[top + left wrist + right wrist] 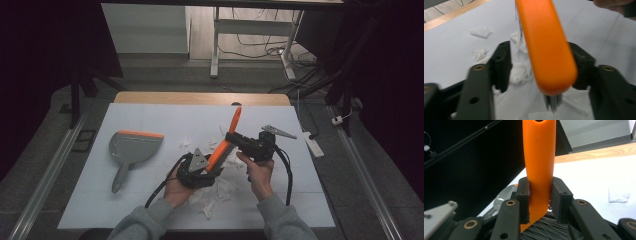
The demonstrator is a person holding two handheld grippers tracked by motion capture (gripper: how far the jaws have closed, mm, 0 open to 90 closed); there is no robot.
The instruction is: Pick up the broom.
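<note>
The right gripper was clamped on the handle of an orange brush, held tilted above the white table. The left gripper had its jaws spread apart around the brush's head without gripping it. Crumpled paper scraps lay beneath, and a grey dustpan sat well to the left.

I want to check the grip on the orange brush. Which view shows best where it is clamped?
The right gripper view: the right tool has both jaws pressed on the orange brush handle. The high view shows the whole brush, small. The left gripper view shows its blurred head end between open jaws.
</note>
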